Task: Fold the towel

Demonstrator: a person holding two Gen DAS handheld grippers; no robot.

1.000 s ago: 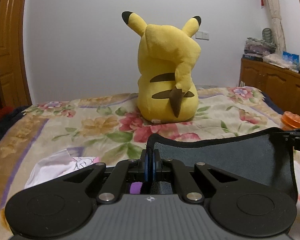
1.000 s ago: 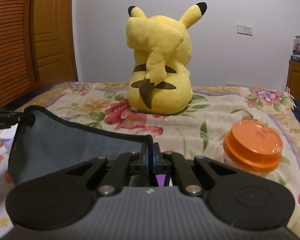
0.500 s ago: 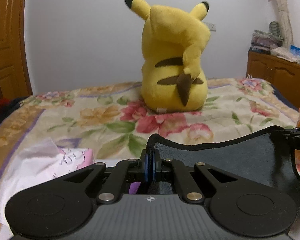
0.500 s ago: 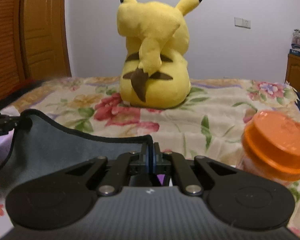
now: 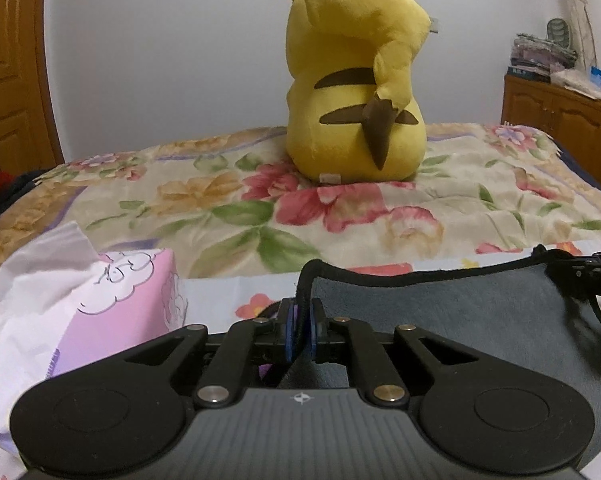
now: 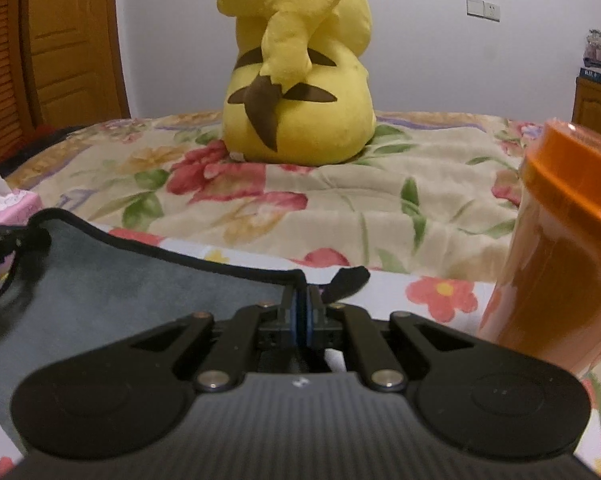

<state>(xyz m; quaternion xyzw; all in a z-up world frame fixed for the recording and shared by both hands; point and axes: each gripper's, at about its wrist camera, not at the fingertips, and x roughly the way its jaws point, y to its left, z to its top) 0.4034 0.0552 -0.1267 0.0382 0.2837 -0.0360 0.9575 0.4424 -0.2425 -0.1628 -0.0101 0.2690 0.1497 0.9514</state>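
A dark grey towel (image 5: 460, 320) with a black hem is stretched between my two grippers, low over the flowered bed. My left gripper (image 5: 300, 326) is shut on the towel's left corner. My right gripper (image 6: 300, 312) is shut on the right corner; the towel (image 6: 120, 292) spreads to the left in that view. The right gripper's tip (image 5: 580, 270) shows at the right edge of the left wrist view, and the left gripper's tip (image 6: 4, 238) at the left edge of the right wrist view.
A yellow Pikachu plush (image 5: 356, 80) sits on the flowered bedspread (image 5: 220, 208) ahead. A pink tissue pack (image 5: 100, 296) lies close on the left. An orange jar (image 6: 560, 248) stands close on the right. A wooden cabinet (image 5: 560, 120) stands far right.
Both grippers moved forward and down toward the bed with the towel held. The tissue pack and orange jar now loom much closer.
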